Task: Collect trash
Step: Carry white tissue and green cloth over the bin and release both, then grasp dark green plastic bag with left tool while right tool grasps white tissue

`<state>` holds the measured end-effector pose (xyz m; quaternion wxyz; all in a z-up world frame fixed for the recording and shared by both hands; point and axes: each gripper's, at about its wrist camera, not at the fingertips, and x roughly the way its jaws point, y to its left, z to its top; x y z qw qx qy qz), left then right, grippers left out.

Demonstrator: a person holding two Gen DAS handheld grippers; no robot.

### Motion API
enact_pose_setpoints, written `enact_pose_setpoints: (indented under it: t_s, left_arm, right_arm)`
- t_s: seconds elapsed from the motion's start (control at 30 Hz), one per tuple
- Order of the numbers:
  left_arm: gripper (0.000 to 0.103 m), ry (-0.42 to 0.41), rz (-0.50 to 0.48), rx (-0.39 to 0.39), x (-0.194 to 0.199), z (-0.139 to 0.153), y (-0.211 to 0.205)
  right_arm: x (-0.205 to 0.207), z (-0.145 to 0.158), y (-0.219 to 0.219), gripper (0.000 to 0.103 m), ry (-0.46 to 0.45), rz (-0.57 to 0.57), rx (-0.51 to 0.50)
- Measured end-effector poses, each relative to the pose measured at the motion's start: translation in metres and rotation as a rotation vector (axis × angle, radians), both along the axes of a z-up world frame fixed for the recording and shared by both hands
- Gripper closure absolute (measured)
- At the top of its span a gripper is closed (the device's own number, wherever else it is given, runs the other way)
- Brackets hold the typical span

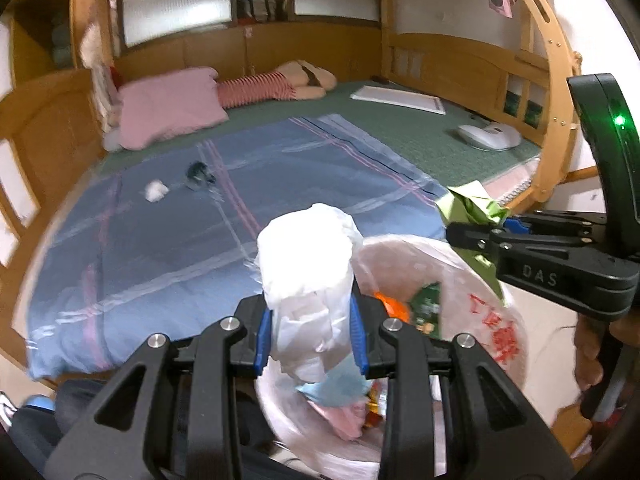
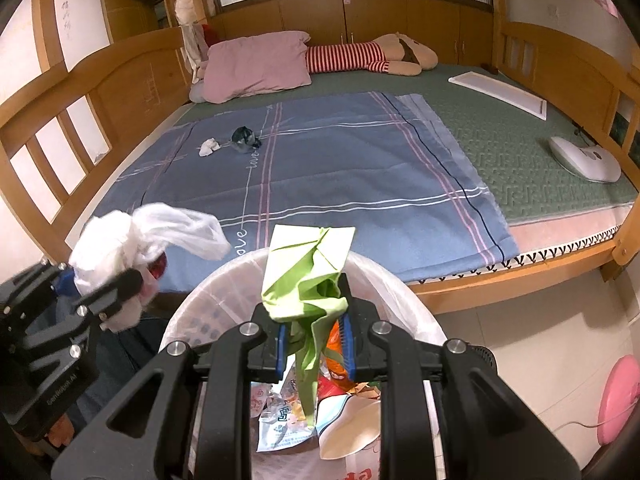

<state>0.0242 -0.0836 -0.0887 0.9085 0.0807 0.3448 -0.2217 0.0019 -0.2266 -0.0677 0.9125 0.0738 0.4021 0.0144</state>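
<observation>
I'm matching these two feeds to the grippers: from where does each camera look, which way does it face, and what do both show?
Left wrist: sits behind the left gripper, facing the bed; it grips a white plastic bag; right gripper at right edge.
Right wrist: sits behind the right gripper, over the trash bin; it grips green paper; left gripper at left.
Shared: bin, blue blanket, pink pillow.

Bed [image 2: 520, 136] with blue sheet [image 2: 340, 168]; pink pillow [image 2: 256, 64] beside striped plush [image 2: 360, 56]; white tray [image 2: 500, 92] at far right.

Both wrist views bedward (close) — sharing bin [image 2: 384, 276]
</observation>
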Motion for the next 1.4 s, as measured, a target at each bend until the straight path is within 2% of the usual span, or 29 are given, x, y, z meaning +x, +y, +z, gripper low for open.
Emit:
enact_pose_setpoints:
  t_s: [0.1,0.17,0.23,0.3,0.4,0.57,0.87,0.9,0.97,1.0,1.03,1.07,1.13,1.3,1.4]
  left_arm:
    - [0.071,0.237,-0.107,-0.200,0.019,-0.016,0.009]
    - [0.071,0.442,-0.153,-0.369,0.035,-0.036,0.018]
    - [0.071,0.508,-0.156,-0.429,0.040,-0.046,0.024]
    - [0.071,0.528,-0.170,-0.475,0.042,-0.048,0.028]
    - [0.071,0.521,-0.173,-0.496,0.042,-0.046,0.030]
    - [0.071,0.483,-0.162,-0.439,0.036,-0.044,0.024]
    - [0.071,0.354,-0.117,-0.260,0.029,-0.036,0.017]
    - [0.070,0.324,-0.099,-0.208,0.027,-0.035,0.014]
    - [0.063,0.261,-0.059,-0.090,0.024,-0.034,0.011]
    - [0.042,0.228,-0.032,-0.015,0.024,-0.035,0.009]
    - [0.020,0.229,-0.024,0.002,0.024,-0.036,0.009]
    - [0.015,0.233,-0.020,-0.005,0.025,-0.034,0.011]
    - [0.013,0.250,-0.027,-0.057,0.030,-0.029,0.019]
    - [0.012,0.236,0.045,-0.144,0.045,-0.015,0.049]
    - [0.010,0.179,0.140,-0.144,0.052,-0.006,0.070]
  right_arm:
    - [-0.002,0.001,-0.004,0.081,-0.006,-0.011,0.000]
    - [-0.003,0.002,-0.007,0.081,-0.010,-0.018,0.001]
    - [-0.005,0.003,-0.011,0.081,-0.012,-0.025,0.000]
    - [-0.006,0.004,-0.014,0.081,-0.015,-0.031,0.000]
    - [-0.007,0.003,-0.017,0.081,-0.015,-0.037,0.004]
    - [-0.008,0.002,-0.018,0.081,-0.011,-0.033,0.005]
    - [-0.008,-0.001,-0.017,0.081,-0.002,-0.033,0.007]
    - [-0.008,-0.001,-0.017,0.081,0.000,-0.032,0.007]
    - [-0.007,-0.006,-0.013,0.081,0.033,-0.013,-0.009]
    - [-0.005,-0.008,-0.009,0.078,0.058,0.002,-0.028]
    - [-0.003,-0.012,-0.005,0.062,0.090,0.020,-0.057]
    - [-0.003,-0.018,0.004,0.041,0.118,0.039,-0.120]
    - [-0.005,-0.018,0.010,0.028,0.106,0.039,-0.166]
    - [-0.009,-0.011,-0.001,0.025,0.066,-0.012,-0.108]
    - [-0.011,-0.008,-0.011,0.021,0.044,-0.048,-0.078]
